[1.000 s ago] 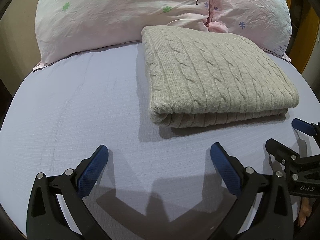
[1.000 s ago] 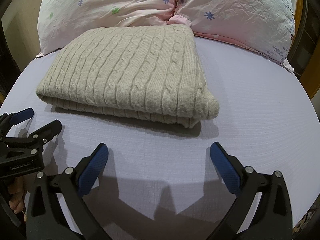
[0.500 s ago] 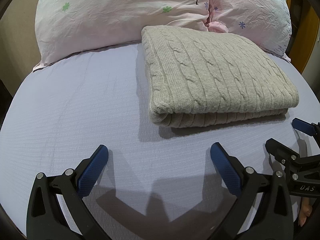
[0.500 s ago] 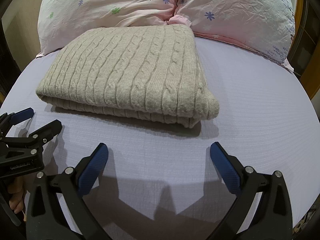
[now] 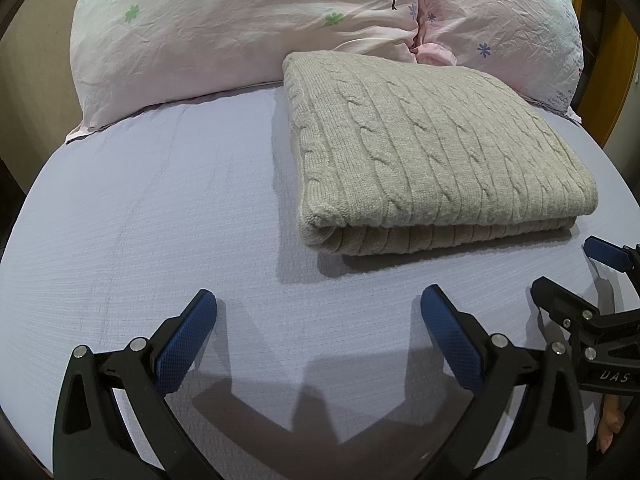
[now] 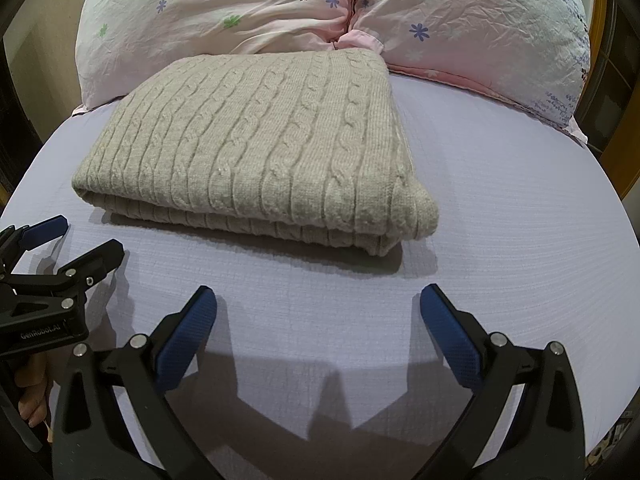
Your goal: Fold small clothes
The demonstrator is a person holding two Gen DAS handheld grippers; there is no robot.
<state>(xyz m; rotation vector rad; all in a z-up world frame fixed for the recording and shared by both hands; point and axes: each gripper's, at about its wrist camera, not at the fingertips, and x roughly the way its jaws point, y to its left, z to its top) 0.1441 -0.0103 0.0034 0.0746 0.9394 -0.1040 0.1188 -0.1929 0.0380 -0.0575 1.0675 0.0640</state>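
Note:
A beige cable-knit sweater (image 5: pixel 432 148) lies folded in a neat rectangle on the lilac bed sheet (image 5: pixel 140 220), its far edge against the pillows. It also shows in the right wrist view (image 6: pixel 260 148). My left gripper (image 5: pixel 318 320) is open and empty, hovering over the sheet in front of the sweater's left corner. My right gripper (image 6: pixel 318 320) is open and empty, in front of the sweater's right corner. Each gripper shows at the edge of the other's view: the right gripper (image 5: pixel 572 276) and the left gripper (image 6: pixel 76 240).
Two pink floral pillows (image 5: pixel 240 20) (image 6: pixel 480 28) lie along the head of the bed behind the sweater. A wooden frame (image 5: pixel 624 80) stands at the far right. The bed's edges curve away at both sides.

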